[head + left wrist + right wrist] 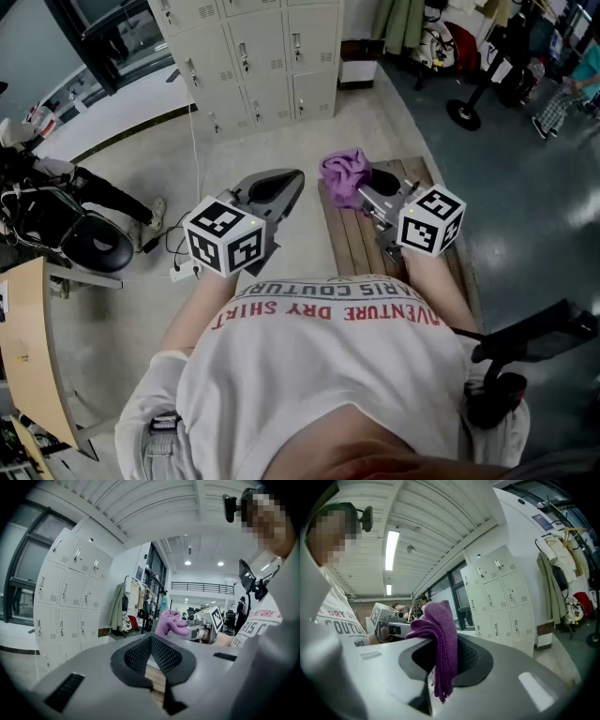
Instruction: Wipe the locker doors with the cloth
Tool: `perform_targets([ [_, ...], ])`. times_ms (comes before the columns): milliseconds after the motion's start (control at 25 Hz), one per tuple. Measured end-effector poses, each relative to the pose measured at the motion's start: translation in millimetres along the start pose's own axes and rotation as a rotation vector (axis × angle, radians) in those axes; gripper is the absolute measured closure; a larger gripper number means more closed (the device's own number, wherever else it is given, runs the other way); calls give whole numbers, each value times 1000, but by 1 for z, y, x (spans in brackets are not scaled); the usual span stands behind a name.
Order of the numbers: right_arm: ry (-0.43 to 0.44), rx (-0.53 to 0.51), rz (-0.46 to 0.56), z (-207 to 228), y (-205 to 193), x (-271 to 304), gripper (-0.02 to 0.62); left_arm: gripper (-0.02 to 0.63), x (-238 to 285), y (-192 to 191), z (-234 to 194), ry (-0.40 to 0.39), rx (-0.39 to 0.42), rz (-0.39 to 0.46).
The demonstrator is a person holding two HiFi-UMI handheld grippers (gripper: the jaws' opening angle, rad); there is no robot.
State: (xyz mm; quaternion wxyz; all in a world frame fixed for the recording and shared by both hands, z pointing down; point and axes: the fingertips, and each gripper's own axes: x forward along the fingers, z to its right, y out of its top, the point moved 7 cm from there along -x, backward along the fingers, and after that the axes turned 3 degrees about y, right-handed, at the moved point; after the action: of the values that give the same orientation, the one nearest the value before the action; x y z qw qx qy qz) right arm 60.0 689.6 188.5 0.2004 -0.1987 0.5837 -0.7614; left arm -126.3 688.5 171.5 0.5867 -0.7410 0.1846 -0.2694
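The purple cloth is pinched between the jaws of my right hand-held gripper, its bunched top standing above the jaws and a loose end hanging below them. In the head view the cloth sits at the tip of that hand-held gripper, held in the air over a slatted wooden surface. My left hand-held gripper is level with it just to the left, jaws pressed together at the tips with nothing between them. The pale lockers stand well apart from the cloth, across the floor ahead of me.
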Motion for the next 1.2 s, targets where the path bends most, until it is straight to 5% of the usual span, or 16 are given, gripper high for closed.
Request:
perform_targets([
  [680, -38, 18, 16, 68, -12, 21, 537, 606, 58, -9, -45, -7, -18, -17],
  [960, -76, 67, -14, 152, -19, 78, 537, 606, 118, -15, -129, -20, -61, -41],
  [1200, -94, 109, -26, 274, -1, 165, 537, 606, 205, 3, -259, -13, -94, -60],
])
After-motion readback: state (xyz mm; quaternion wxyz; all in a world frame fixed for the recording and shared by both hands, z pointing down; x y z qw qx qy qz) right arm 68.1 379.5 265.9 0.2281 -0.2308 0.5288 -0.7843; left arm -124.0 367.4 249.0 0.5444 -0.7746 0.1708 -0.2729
